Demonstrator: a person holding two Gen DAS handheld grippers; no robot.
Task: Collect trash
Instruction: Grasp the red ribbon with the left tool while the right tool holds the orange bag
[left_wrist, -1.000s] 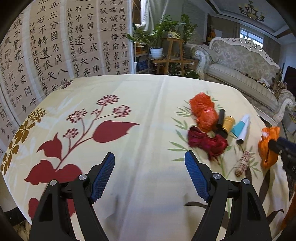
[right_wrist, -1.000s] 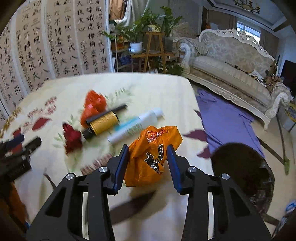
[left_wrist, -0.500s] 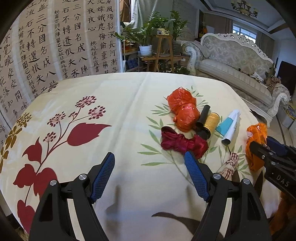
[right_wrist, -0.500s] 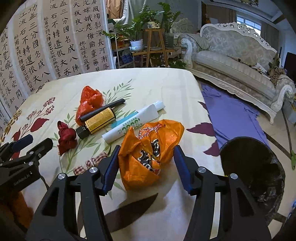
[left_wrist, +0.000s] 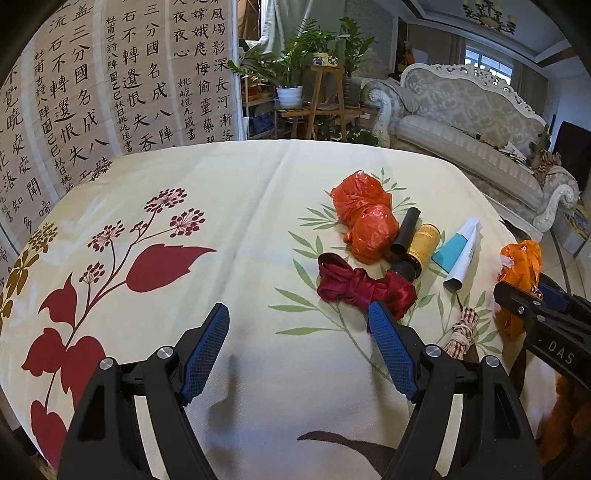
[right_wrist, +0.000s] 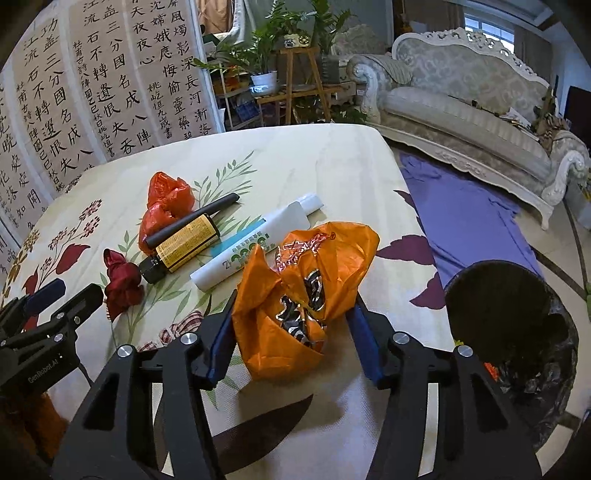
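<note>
Right gripper (right_wrist: 291, 325) straddles the orange snack bag (right_wrist: 295, 291) near the counter's (right_wrist: 332, 155) right edge. Its jaws have just been opening and easing back in; the bag sits between the pads and bulges against both, but I cannot tell whether the pads truly pinch it or only brush it. Left gripper (left_wrist: 299, 350) hangs open and empty over bare cloth, just short of the dark red crumpled wrapper (left_wrist: 362, 288).

Other trash on the counter: red plastic bag (right_wrist: 166, 206), black-and-gold bottle (right_wrist: 184, 245), white toothpaste tube (right_wrist: 255, 243), checked cloth knot (left_wrist: 461, 332). Black bin (right_wrist: 506, 314) stands on the floor beyond the counter's right edge.

Risks, as judged:
- Thin crinkled film: a light grip may catch only a fold, so the bag slides out on the lift.
- Bag mouth gapes, with shiny wrappers showing inside; tipping it on the way to the bin could spill them onto the floor or the purple cloth (right_wrist: 465, 218).
- The bag touches the tube's end and could drag it.
- Left gripper's right finger is close to the red wrapper and may nudge it.
</note>
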